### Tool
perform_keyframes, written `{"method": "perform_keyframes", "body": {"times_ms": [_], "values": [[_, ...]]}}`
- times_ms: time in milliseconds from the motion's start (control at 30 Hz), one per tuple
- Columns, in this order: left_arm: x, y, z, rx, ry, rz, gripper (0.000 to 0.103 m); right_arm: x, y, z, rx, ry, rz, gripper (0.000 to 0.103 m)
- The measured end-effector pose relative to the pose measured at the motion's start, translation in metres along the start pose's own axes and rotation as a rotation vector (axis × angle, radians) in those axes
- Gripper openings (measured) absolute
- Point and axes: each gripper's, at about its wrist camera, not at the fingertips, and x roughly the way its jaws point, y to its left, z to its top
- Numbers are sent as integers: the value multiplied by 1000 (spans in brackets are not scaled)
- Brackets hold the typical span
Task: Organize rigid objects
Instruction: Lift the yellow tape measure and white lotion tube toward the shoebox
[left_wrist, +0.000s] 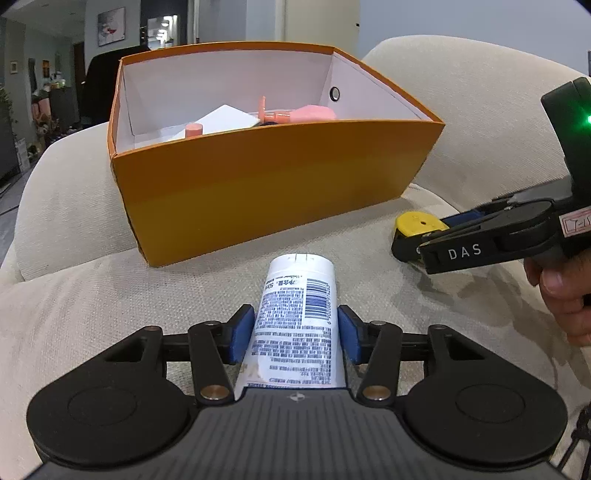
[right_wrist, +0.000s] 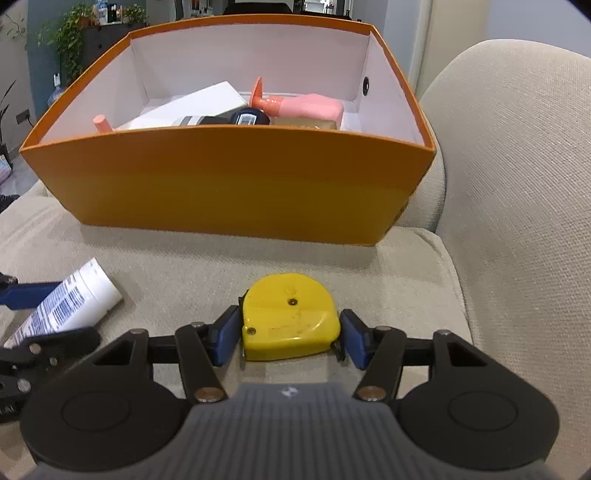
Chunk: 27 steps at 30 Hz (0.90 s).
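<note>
A white tube (left_wrist: 299, 295) with printed text and a barcode lies on the beige sofa seat (left_wrist: 110, 314), cap end toward the orange box (left_wrist: 277, 184). My left gripper (left_wrist: 295, 312) is shut on it, with both blue pads against its sides. On the same seat, a yellow tape measure (right_wrist: 288, 321) lies flat between the blue pads of my right gripper (right_wrist: 290, 314), which is shut on it. The left wrist view shows the right gripper (left_wrist: 410, 247) at the tape measure (left_wrist: 413, 223) from the side. The tube (right_wrist: 74, 299) appears at the left of the right wrist view.
The open orange box (right_wrist: 221, 184) stands just beyond both objects and holds a pink bottle (right_wrist: 310, 105), a white carton (right_wrist: 192, 103), a black item (right_wrist: 247, 118) and a pink cylinder (right_wrist: 100, 123). The sofa backrest (right_wrist: 517, 147) rises on the right. A hand (left_wrist: 565, 291) holds the right gripper.
</note>
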Motion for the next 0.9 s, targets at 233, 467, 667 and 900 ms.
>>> {"method": "perform_keyframes", "body": {"times_ms": [233,467,667,900], "values": [[1,-3,-4,17,-37,-2,53,5,2,-2,32,-11,17,56],[-6,-4,-2,23,-46,2,52,4,7,-1,19,-9,12,54],[-17,-7,1,34,-72,-3,52,-2,9,2,26,-4,23,54],[-23,-3,9,31,-76,0,49,-13,12,3,29,-15,37,54]]}}
